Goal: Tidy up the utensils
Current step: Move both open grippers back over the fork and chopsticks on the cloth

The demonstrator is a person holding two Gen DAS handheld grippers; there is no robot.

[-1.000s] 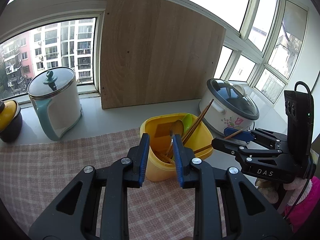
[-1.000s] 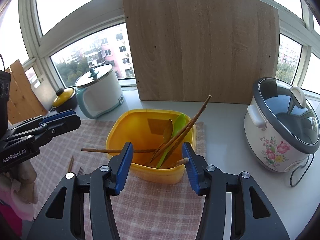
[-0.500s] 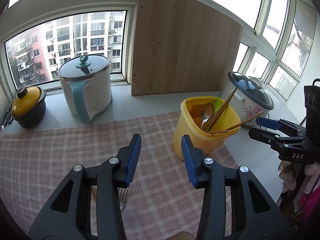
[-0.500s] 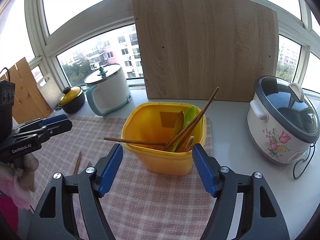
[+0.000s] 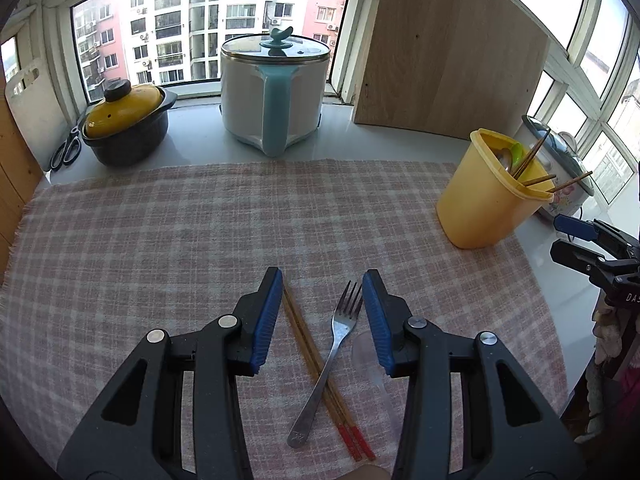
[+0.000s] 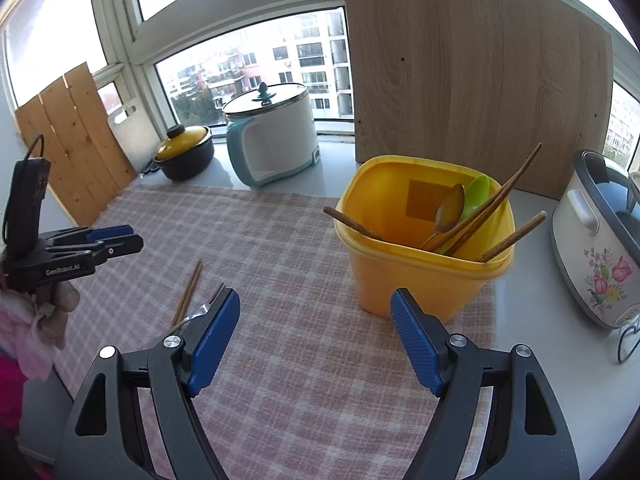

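Two grippers work over a pink-and-white checked cloth (image 5: 200, 220) spread on a pale grey counter (image 6: 516, 320) in a bay of windows (image 5: 208, 20), with apartment blocks outside and a big light wooden board (image 6: 472, 68) leaning on the glass. Along the sill stand one white and teal lidded cooker (image 5: 276, 88), one black pot with a yellow lid (image 5: 128, 120) and one flowered white rice cooker (image 6: 600, 240). On the cloth lie one pair of wooden chopsticks with red ends (image 5: 320, 368) and one steel fork (image 5: 336, 340), the fork crossing over the chopsticks, with one clear plastic spoon (image 5: 372, 364) faintly visible just beside them. One yellow plastic tub (image 6: 424, 248) stands at the cloth's far right edge holding one metal spoon (image 6: 450, 208), one green spoon (image 6: 476, 196) and four wooden sticks (image 6: 504, 188), all leaning on its rim. Left gripper (image 5: 322, 280) hovers low over the cloth, blue pads spread apart either side of the fork and chopsticks, gripping nothing. Right gripper (image 6: 316, 300) sits level before the tub, its pads wide apart and empty.
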